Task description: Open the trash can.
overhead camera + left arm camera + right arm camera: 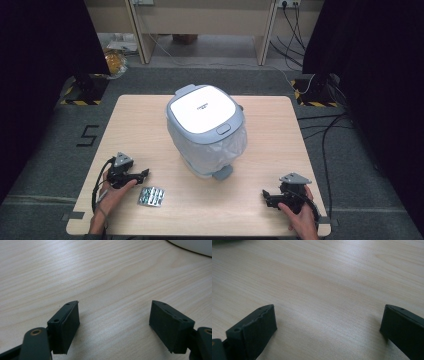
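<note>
At the left of the pale wooden tabletop [150,115], the left hand-held gripper [145,173] rests low near the front edge in the person's left hand [114,194], its black jaws spread wide with nothing between them; the left gripper view confirms this, showing bare wood grain between the two pads and a sliver of a white rounded base at the top right corner. Just beside it, toward the middle, lies a small silvery foil blister pack of pills [151,196], flat on the wood and touching nothing. It looks light, thin and slightly slippery, likely to skate if pushed, so a pinch across its short edges seems the safest hold. Behind it, at the centre, stands a grey-and-white lidded bin lined with a thin translucent plastic bag [207,131], its lid closed; it looks bulky but light, and the front lid button or the small foot pedal at its base seems the place to act on it. At the right, the right hand-held gripper [268,195] sits in the right hand [302,217], also wide open and empty, as the right gripper view's bare wood shows. The high view alone gives the layout.
</note>
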Available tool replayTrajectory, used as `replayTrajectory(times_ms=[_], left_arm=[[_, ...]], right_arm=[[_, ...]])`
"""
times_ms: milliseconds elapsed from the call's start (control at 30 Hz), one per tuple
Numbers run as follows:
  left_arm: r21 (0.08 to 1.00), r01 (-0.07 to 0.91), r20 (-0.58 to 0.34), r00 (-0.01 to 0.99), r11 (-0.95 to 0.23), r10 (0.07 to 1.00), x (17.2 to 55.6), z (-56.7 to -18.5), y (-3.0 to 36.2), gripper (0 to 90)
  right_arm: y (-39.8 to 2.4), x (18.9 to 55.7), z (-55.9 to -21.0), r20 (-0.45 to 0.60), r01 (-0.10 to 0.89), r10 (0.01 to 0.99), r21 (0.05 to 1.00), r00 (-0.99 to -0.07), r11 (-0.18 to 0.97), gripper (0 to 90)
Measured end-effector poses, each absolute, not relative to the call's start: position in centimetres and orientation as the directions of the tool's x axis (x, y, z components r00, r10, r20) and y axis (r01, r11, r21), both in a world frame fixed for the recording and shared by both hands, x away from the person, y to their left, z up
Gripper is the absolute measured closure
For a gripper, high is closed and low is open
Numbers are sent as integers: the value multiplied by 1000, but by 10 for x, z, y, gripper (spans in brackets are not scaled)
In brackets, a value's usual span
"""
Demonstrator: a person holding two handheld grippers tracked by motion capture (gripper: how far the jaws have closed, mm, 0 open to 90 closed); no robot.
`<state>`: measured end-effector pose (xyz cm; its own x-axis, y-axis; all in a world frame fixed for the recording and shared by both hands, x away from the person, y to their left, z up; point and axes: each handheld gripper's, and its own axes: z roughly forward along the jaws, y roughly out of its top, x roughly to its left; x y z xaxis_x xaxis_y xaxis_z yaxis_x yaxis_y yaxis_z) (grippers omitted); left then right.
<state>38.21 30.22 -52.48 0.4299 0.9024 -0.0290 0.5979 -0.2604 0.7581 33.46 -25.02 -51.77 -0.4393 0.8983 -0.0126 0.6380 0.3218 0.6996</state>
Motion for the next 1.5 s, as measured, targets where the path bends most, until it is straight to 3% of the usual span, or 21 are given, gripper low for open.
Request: replayTrajectory(times_ms=[200, 367, 400, 433, 500, 533, 900, 1200, 1500], left_arm=[[758, 600, -35, 431, -257, 902, 382, -525, 303, 226], [752, 605, -46, 444, -262, 895, 382, -524, 302, 198], [750, 606, -50, 453, -266, 890, 382, -525, 298, 145], [750, 606, -50, 453, -266, 890, 382, -525, 298, 148], [744, 608, -39, 456, -279, 889, 382, -524, 293, 148], [737, 611, -33, 459, -288, 888, 381, -523, 291, 150], [789, 552, -103, 551, -269, 828, 380, -496, 243, 155], [782, 575, -125, 524, -241, 843, 399, -496, 215, 160], [766, 589, -89, 495, -258, 864, 418, -499, 194, 162]], right_arm=[[-250, 334, -518, -12, 639, 899, 699, -437, 320, 4], [-251, 334, -516, 1, 621, 909, 731, -416, 283, 214], [-251, 336, -515, 25, 613, 909, 747, -415, 259, 134], [-251, 336, -515, 25, 613, 909, 747, -415, 259, 134], [-248, 338, -513, 5, 592, 909, 760, -417, 268, 184], [-243, 340, -510, -8, 577, 903, 766, -430, 282, 147], [-197, 372, -491, -14, 561, 881, 767, -472, 313, 171], [-165, 401, -495, -37, 559, 872, 754, -488, 345, 185], [-151, 412, -504, -23, 560, 859, 749, -512, 354, 218]])
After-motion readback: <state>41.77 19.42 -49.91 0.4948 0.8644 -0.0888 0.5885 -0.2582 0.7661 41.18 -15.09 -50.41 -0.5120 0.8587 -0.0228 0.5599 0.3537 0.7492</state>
